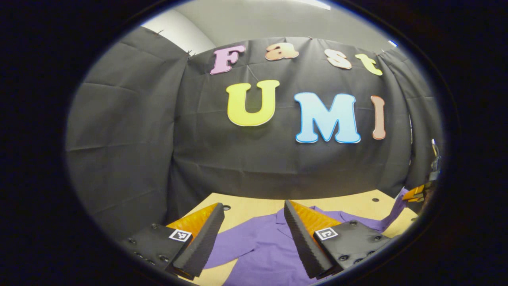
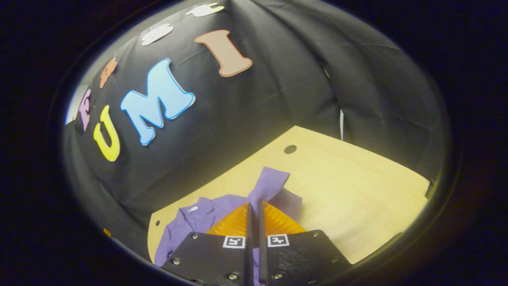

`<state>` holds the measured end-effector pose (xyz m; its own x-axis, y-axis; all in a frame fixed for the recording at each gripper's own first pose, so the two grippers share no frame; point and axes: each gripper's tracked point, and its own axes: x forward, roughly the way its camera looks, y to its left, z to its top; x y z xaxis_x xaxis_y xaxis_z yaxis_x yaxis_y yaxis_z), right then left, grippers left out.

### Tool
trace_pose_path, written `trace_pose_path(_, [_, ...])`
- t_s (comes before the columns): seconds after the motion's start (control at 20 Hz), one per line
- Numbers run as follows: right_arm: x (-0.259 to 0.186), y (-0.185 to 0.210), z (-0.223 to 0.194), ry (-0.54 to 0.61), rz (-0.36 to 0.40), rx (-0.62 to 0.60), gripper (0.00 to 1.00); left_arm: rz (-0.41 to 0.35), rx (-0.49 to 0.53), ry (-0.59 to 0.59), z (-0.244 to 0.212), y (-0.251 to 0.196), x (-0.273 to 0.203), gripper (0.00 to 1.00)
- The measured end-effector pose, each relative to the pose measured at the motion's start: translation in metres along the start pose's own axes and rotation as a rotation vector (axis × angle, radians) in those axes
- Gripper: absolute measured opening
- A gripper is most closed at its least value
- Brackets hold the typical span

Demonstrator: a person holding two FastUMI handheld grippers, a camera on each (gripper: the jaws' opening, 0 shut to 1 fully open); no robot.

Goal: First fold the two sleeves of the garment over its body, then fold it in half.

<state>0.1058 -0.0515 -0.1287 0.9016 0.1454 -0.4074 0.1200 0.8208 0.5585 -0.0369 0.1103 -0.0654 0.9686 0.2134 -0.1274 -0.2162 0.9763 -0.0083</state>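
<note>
My right gripper pinches cuff of one sleeve of purple collared cloth garment, lifted at lower centre — first sleeve fold under way, I judge. My left gripper spread wide, empty, above garment on pale wooden table. Other sleeve lies out flat, lower left of left gripper view — halving left.

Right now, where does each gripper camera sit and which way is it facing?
Left gripper view: rides on the left gripper, held level toward the booth wall; its open jaws frame the purple shirt on the table.
Right gripper view: rides on the right gripper, tilted and angled down at the table; its jaws are shut on the shirt's sleeve, lifted.
Shared: shirt, table, wall; the right gripper shows at the left gripper view's right edge.
</note>
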Motion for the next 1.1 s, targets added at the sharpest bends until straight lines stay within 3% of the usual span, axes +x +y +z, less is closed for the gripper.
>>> trace_pose_path(0.15, [0.005, 0.024, -0.001, -0.041, 0.021, -0.018, 0.06, 0.019, 0.002, -0.004, 0.001, 0.015, -0.007, 0.96])
trace_pose_path(0.3, [0.005, 0.011, -0.011, -0.092, -0.066, -0.085, 0.06, 0.032, 0.018, -0.005, 0.001, 0.029, -0.011, 0.96])
trace_pose_path(0.45, [-0.011, -0.009, -0.012, -0.134, -0.151, -0.151, 0.06, -0.001, 0.024, 0.004, -0.003, 0.035, -0.009, 0.96])
trace_pose_path(0.7, [-0.03, 0.008, 0.002, -0.196, -0.163, -0.199, 0.05, -0.096, 0.012, -0.003, -0.002, 0.028, 0.005, 0.97])
trace_pose_path(0.9, [-0.033, 0.085, 0.008, -0.233, -0.076, -0.392, 0.06, -0.153, 0.022, 0.002, -0.01, 0.027, 0.011, 0.96])
trace_pose_path(1.1, [-0.013, 0.16, -0.014, -0.202, 0.035, -0.451, 0.05, -0.15, 0.008, -0.007, -0.007, 0.045, 0.008, 0.96])
